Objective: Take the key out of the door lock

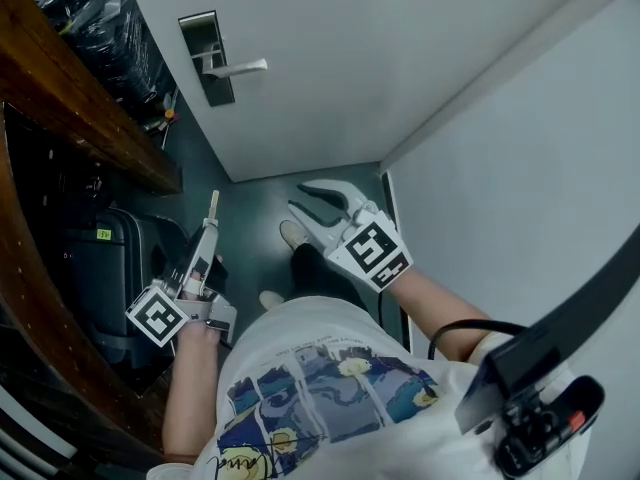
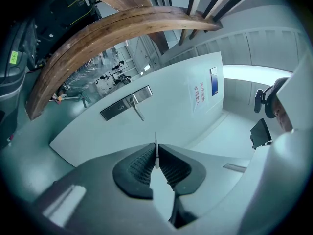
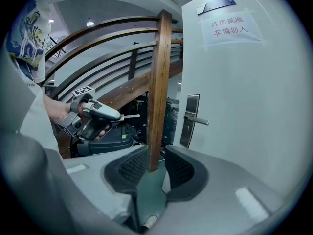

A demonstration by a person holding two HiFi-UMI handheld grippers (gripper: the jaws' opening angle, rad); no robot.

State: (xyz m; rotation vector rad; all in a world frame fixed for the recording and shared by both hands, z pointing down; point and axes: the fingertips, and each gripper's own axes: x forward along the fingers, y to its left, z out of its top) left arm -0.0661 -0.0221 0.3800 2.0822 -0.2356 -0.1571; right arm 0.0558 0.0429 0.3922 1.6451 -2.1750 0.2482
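Observation:
The white door (image 1: pixel 330 58) carries a steel lock plate (image 1: pixel 205 58) with a lever handle (image 1: pixel 238 68). My left gripper (image 1: pixel 213 206) is well back from the door and low at the left. It is shut on a thin metal key (image 2: pixel 156 148), whose blade sticks out past the pads toward the lock plate (image 2: pixel 126 103). In the right gripper view the key (image 3: pixel 131 115) pokes out of the left gripper (image 3: pixel 100 114), clear of the lock plate (image 3: pixel 190 119). My right gripper (image 1: pixel 312 200) hangs open beside it with nothing between its fingers (image 3: pixel 137 165).
A curved wooden handrail (image 1: pixel 80 98) and an upright wooden post (image 3: pixel 159 82) stand left of the door. A dark suitcase (image 1: pixel 110 268) sits below the rail. A white wall (image 1: pixel 520 168) closes the right side. A paper sign (image 3: pixel 227 26) hangs on the door.

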